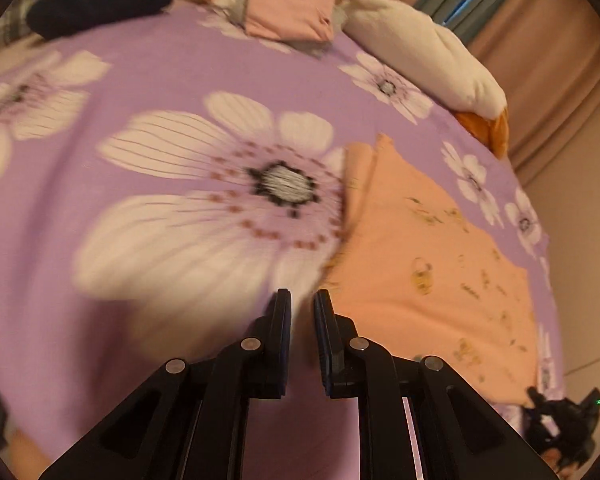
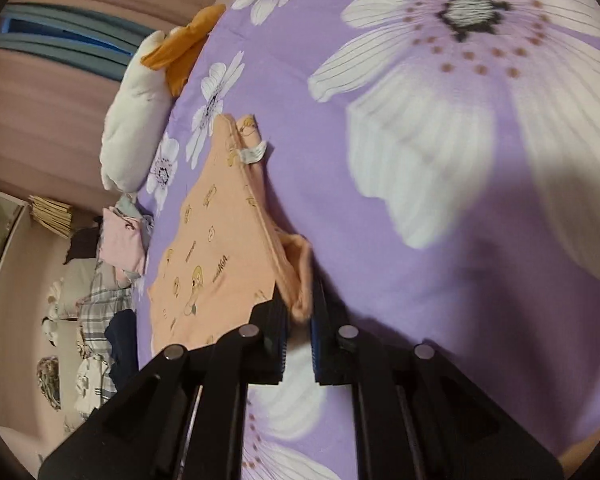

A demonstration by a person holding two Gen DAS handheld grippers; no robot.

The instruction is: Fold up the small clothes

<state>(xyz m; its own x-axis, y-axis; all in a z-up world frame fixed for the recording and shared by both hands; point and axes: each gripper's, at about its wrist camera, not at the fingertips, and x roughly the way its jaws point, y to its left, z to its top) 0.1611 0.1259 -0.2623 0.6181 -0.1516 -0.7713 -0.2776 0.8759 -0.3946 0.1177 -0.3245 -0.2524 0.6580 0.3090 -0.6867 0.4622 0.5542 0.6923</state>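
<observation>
A small orange printed garment [image 1: 432,256] lies on the purple flowered bedsheet [image 1: 172,80], to the right in the left wrist view. My left gripper [image 1: 302,300] is empty, its jaws a narrow gap apart, just left of the garment's near edge. In the right wrist view my right gripper [image 2: 300,300] is shut on a bunched edge of the orange garment [image 2: 216,256]; the cloth stretches away from the fingers over the sheet [image 2: 380,200]. The right gripper [image 1: 564,420] shows at the lower right of the left wrist view, at the garment's corner.
A folded pink garment [image 1: 290,2] and a dark navy garment [image 1: 100,0] lie at the far end of the bed. A white pillow [image 1: 424,52] with an orange cloth [image 1: 486,128] under it lies along the right edge. Curtains [image 1: 540,40] hang beyond.
</observation>
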